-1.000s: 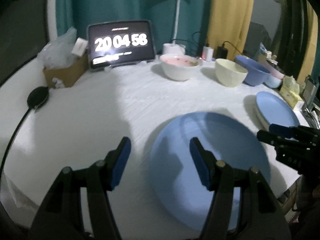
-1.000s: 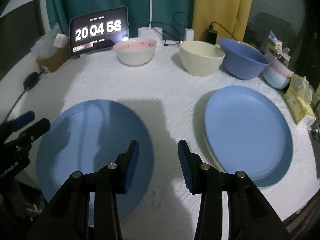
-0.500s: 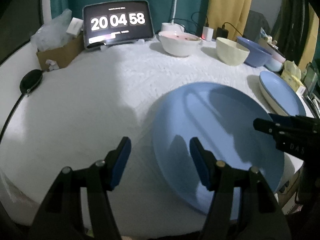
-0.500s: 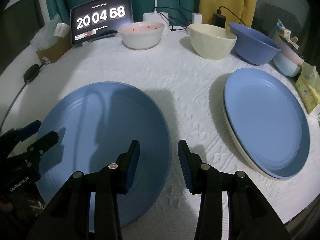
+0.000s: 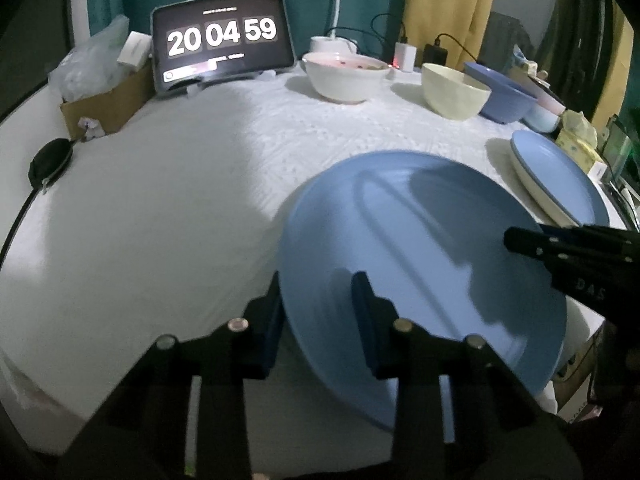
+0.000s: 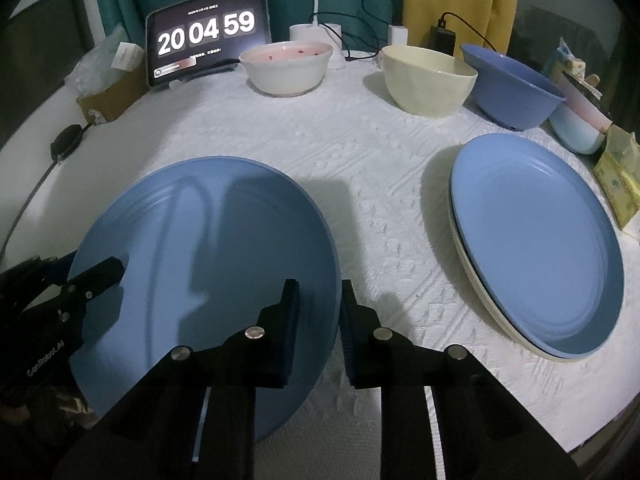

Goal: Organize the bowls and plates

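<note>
A large blue plate (image 5: 420, 248) (image 6: 208, 264) is held by both grippers near the table's front edge. My left gripper (image 5: 318, 316) is shut on its left rim. My right gripper (image 6: 320, 332) is shut on its right rim, and also shows at the right of the left wrist view (image 5: 520, 240). A stack of a blue plate on a cream plate (image 6: 536, 240) lies to the right. A pink-white bowl (image 6: 286, 66), a cream bowl (image 6: 428, 78), a blue bowl (image 6: 512, 86) and pale nested bowls (image 6: 580, 120) stand along the back.
A tablet clock (image 6: 206, 50) and a cardboard box with a plastic bag (image 5: 104, 92) stand at back left. A black pouch with cable (image 5: 50, 158) lies at the left edge. Tissue packs (image 6: 616, 176) sit at the right edge. Chargers and lamp base (image 5: 332, 44) stand behind the bowls.
Both grippers have closed from open onto opposite rims of the blue plate. The plate looks nearer and slightly tilted.
</note>
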Available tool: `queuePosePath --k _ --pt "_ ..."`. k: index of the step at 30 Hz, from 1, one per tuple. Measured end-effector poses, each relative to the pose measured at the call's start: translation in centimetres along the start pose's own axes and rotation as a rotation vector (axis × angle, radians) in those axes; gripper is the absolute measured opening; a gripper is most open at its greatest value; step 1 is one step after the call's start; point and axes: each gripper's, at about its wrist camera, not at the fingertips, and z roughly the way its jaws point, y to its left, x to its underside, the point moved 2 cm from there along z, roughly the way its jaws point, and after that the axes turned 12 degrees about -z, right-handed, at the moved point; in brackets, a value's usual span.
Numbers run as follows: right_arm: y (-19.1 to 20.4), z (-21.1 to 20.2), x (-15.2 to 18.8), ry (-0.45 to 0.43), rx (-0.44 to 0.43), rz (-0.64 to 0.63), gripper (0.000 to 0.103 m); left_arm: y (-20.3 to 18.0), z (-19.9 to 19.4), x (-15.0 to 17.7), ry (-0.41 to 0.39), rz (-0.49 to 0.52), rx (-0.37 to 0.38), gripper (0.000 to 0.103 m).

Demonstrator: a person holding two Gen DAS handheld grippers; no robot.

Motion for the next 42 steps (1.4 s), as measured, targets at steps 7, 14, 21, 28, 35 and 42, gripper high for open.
queuePosePath --k 7,14,21,28,35,42 --pt "-0.5 -1.7 -0.7 -0.042 0.012 0.003 0.02 -0.7 -1.3 -0.9 -0.035 0.011 0.008 0.034" --pt "-1.8 -3.5 -1.2 -0.083 0.034 0.016 0.02 -2.0 -2.5 -1.9 -0.066 0.029 0.026 0.034" --pt "-3.4 -4.8 -1.4 -0.114 0.051 0.039 0.02 -3.9 -3.0 -2.7 -0.077 0.049 0.044 0.034" --pt "-5.3 -5.7 -1.4 -0.136 0.066 0.066 0.02 -6.1 -3.3 -3.4 -0.094 0.083 0.058 0.034" --pt "-7.7 -6.2 -0.9 -0.156 0.078 0.106 0.02 -8.7 -3.1 -4.2 -0.099 0.129 0.066 0.034" --pt "-10.3 -6.5 -0.6 -0.166 0.094 0.136 0.02 -11.3 -2.4 -4.9 -0.096 0.155 0.08 0.034"
